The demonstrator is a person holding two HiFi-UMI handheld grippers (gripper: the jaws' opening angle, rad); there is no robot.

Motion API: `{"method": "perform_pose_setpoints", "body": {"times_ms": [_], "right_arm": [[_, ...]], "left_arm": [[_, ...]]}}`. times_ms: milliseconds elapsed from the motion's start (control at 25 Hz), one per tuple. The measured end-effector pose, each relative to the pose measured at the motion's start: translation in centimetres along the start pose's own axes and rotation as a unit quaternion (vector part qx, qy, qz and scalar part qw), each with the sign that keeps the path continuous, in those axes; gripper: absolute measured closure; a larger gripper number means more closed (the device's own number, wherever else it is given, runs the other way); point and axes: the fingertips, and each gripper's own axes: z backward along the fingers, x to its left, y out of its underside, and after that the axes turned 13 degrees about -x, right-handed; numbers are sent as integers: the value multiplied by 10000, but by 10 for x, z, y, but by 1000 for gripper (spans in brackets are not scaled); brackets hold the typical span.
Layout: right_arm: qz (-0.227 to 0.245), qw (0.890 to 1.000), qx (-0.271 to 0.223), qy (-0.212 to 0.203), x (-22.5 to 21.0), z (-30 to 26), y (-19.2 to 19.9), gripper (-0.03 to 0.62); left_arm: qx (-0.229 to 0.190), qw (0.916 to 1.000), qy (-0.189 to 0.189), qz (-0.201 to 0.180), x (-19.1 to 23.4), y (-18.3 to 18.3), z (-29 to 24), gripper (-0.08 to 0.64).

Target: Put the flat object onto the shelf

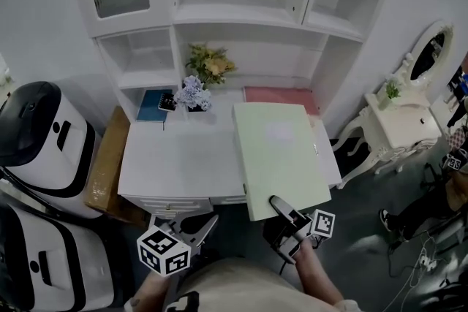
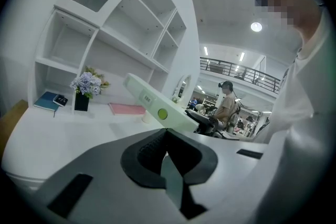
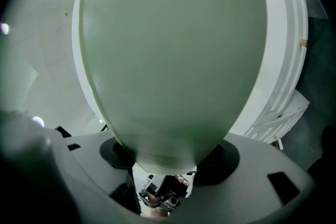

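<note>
Head view: the flat object (image 1: 281, 157), a pale green folder, is held by its near edge in the right gripper (image 1: 281, 207) and hangs over the right end of the white tabletop (image 1: 183, 157), partly past its front edge. The shelf (image 1: 241, 14) rises behind, its open compartments bare. The step in hand appears to be the carry toward the shelf. The next move calls for raising the folder to a compartment's mouth and sliding it in flat. The left gripper (image 1: 201, 226) waits low by the tabletop's front. A paler patch on the folder's face bears no legible writing. Left gripper view: the fingers (image 2: 142, 152) are pressed together on nothing. The folder's spine shows a round green sticker (image 2: 162, 113) and a small label (image 2: 147, 98), too small to read. Right gripper view: the folder's green face (image 3: 168, 60) fills the frame, pinched at its lower edge between the two fingers (image 3: 113, 152). No brand or print is visible.
</note>
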Motion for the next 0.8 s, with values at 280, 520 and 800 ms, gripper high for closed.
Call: {"method": "perform_pose_setpoints", "body": {"times_ms": [280, 520, 800], "right_arm": [[242, 9997, 5, -81, 22, -3, -3, 299], [438, 9987, 39, -247, 47, -10, -1, 298], [715, 9970, 67, -277, 63, -20, 4, 298]], "left_arm": [[19, 10000, 33, 70, -1, 6, 9, 546], [2, 9998, 175, 64, -6, 4, 11, 546], [42, 9995, 292, 90, -4, 7, 12, 546]]}}
